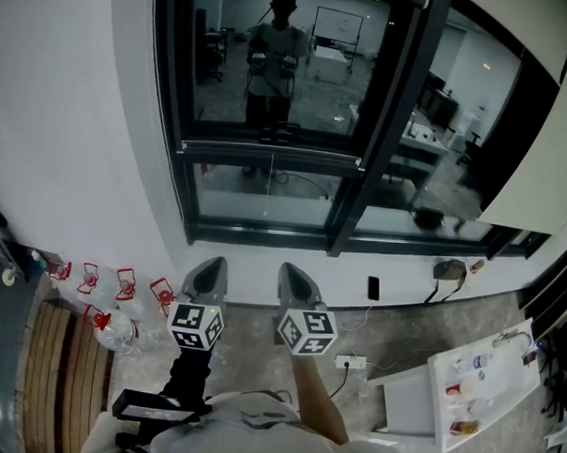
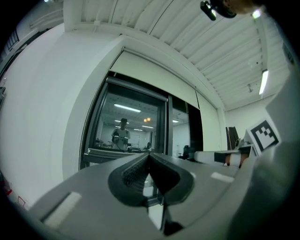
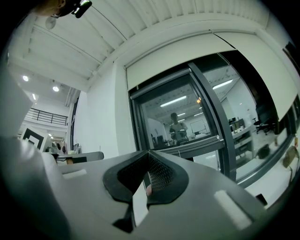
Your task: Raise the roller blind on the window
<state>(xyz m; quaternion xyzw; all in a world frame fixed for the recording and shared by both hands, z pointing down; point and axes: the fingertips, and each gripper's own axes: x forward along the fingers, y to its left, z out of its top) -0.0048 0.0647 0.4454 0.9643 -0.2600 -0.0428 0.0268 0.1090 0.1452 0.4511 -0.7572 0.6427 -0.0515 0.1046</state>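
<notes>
I have both tongs held level and side by side, pointing at the window. The left tongs are fully closed with nothing between the pads, and the right tongs are the same, shut and empty. The blind sits high over the pane straight ahead, a pale sheet covering only the top of the dark glass. A neighbouring blind hangs lower over the pane to the right. Neither tongs is near either one. A thin pale line runs down in front of the glass. I take it to be the pull cord, though it is too fine to be sure. I judge the fabric light and limp, so pinching it would only crease it or drag it off square. The cord is the place to take hold. It will be thin and likely slick, so I would open one pair of tongs, close the pads squarely across it, and pull straight down. Any sideways tug may make it slip through or swing away.
</notes>
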